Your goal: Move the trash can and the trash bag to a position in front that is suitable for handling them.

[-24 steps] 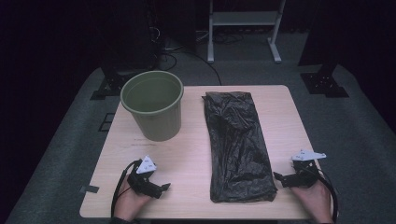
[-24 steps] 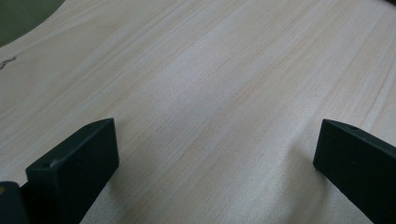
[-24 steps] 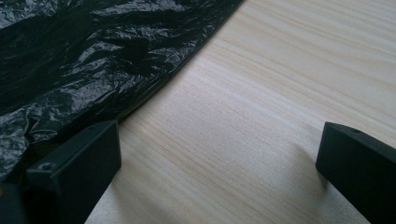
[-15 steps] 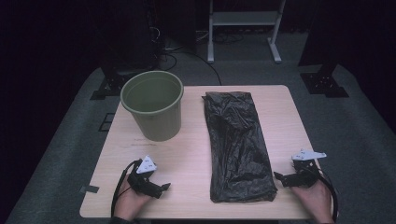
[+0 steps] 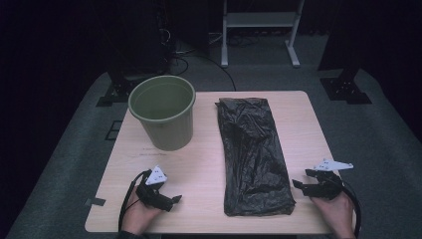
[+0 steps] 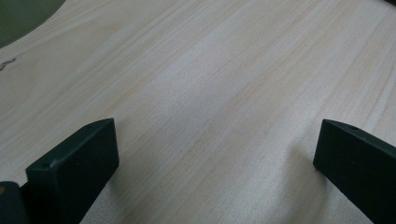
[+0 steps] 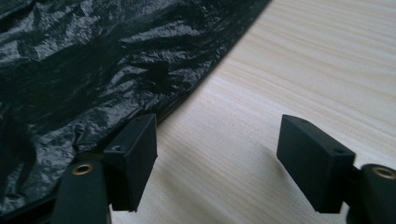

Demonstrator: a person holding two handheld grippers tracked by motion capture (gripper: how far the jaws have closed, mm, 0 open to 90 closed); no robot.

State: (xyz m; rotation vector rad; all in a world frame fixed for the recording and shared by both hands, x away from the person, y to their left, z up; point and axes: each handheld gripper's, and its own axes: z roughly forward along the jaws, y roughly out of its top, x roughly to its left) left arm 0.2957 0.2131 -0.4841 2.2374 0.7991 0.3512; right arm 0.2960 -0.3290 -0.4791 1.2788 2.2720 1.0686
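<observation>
**Both grippers resting at the near edge, bag flat between them**

I hold one gripper in each hand, and both hands lie on the near part of the table (image 5: 209,164). My left gripper (image 5: 171,201) is low over the wood at the near left. Its jaws stand wide apart and there is nothing between them; in the left gripper view I see just bare light wood between the two black jaws, and a small piece of the green bucket in the upper left corner. My left hand (image 5: 137,216) is under and behind it, with the cable making a loop beside it.

My right gripper (image 5: 297,180) is at the near right, pointing toward the bag (image 5: 254,154). Its jaws are also apart and they hold nothing. In the right gripper view the one jaw stands just at the edge of the bag, very near to the plastic, but I cannot tell if it touches; the other jaw is over bare wood. My right hand (image 5: 336,211) is at the table edge.

The bag is black, thin and wrinkled plastic. It lies flat on the table, a long strip running from the near edge to the far part, a little right of the middle.

Farther, at the left of the bag and apart from it, the bucket (image 5: 162,112) stands upright on the table. It is olive green and its inside looks empty.
</observation>
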